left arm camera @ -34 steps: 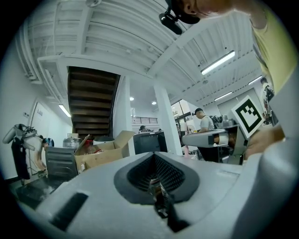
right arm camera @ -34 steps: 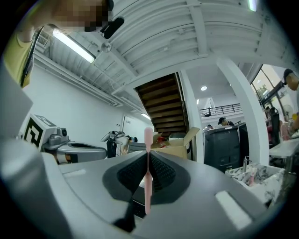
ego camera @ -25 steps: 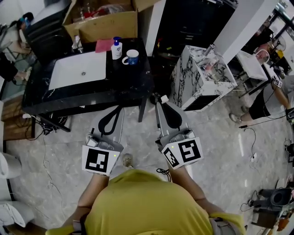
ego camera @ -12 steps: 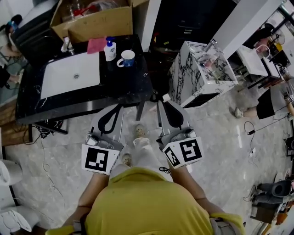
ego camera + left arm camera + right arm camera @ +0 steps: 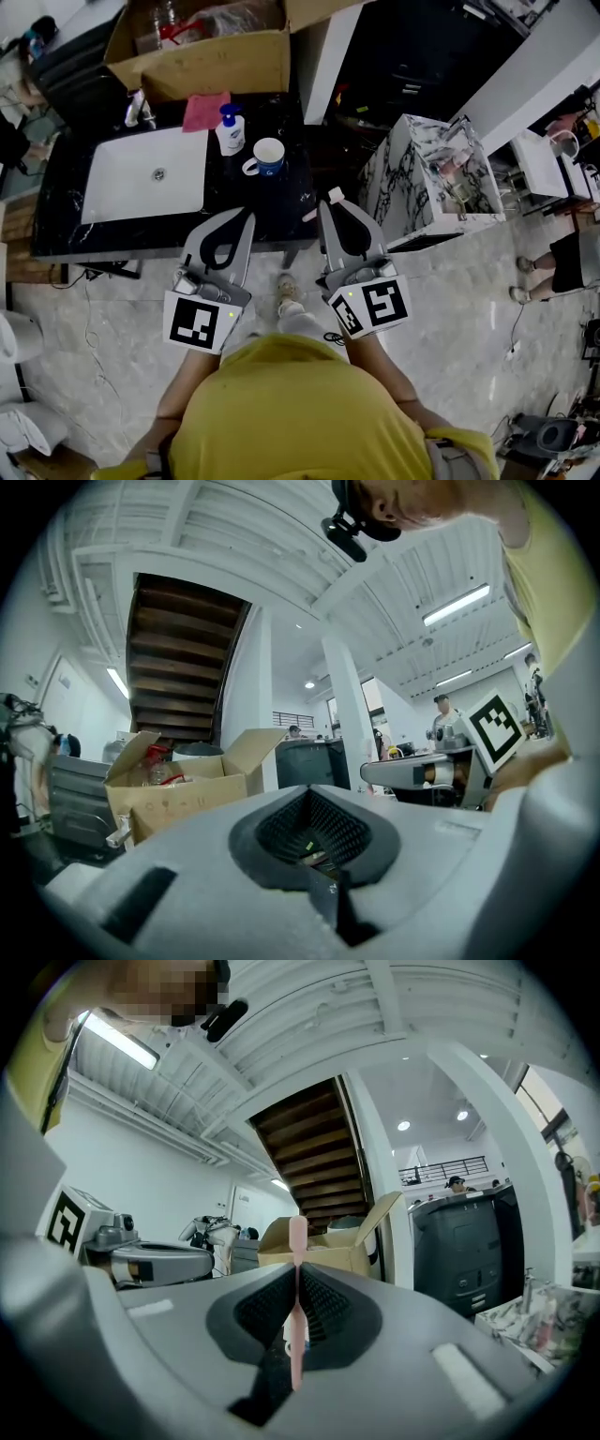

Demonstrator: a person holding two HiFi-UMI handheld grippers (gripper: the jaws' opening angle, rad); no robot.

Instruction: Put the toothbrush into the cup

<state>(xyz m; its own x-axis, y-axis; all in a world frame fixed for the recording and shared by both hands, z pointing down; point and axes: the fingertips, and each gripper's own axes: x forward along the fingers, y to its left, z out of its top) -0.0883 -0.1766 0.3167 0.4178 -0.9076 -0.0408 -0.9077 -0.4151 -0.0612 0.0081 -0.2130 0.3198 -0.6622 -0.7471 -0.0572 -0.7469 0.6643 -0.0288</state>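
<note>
A pink toothbrush (image 5: 297, 1321) stands upright between the jaws of my right gripper (image 5: 296, 1269), which is shut on it. In the head view its pale end (image 5: 335, 195) pokes out past the right gripper (image 5: 330, 202) at the front right corner of the black counter (image 5: 274, 208). The white-and-blue cup (image 5: 268, 156) stands on that counter, beyond and to the left of the toothbrush, next to a soap bottle (image 5: 230, 130). My left gripper (image 5: 246, 216) is shut with nothing in it, its tips over the counter's front edge just below the cup; its jaws (image 5: 309, 794) meet.
A white sink (image 5: 148, 184) fills the counter's left part, with a tap (image 5: 137, 108) and a pink cloth (image 5: 204, 111) behind. An open cardboard box (image 5: 202, 52) sits at the back. A marble-patterned cabinet (image 5: 433, 178) stands to the right. Other people are at the frame edges.
The person has walked toward the counter. Both grippers now reach its front edge, and the cup lies much closer to their tips. The grip on the toothbrush is unchanged.
</note>
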